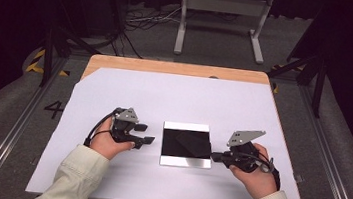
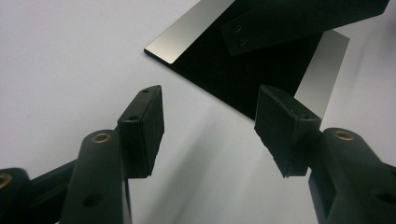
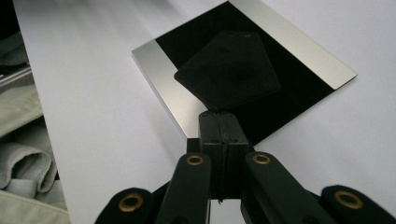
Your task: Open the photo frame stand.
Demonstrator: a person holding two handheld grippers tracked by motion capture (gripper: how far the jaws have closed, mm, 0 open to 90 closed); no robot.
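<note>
A square plate (image 1: 185, 161) with a glossy black face and silver strips along two edges lies flat on the white sheet (image 1: 130, 89), between my two grippers. On its black face there is a dark rounded-square shape (image 1: 193, 143) (image 3: 229, 70); I cannot tell whether it is a thin sheet or a reflection. My right gripper (image 1: 214, 157) (image 3: 223, 116) is shut, with its tips at the plate's right edge and at that shape's near corner. My left gripper (image 1: 145, 132) (image 2: 210, 93) is open and empty, just left of the plate (image 2: 187, 32), low over the sheet.
The white sheet covers most of a wooden table (image 1: 168, 67), whose far edge shows bare. On the floor beyond are a white metal stand (image 1: 222, 14) and cables (image 1: 143, 22). Pale sleeves (image 1: 80, 174) come in from the bottom.
</note>
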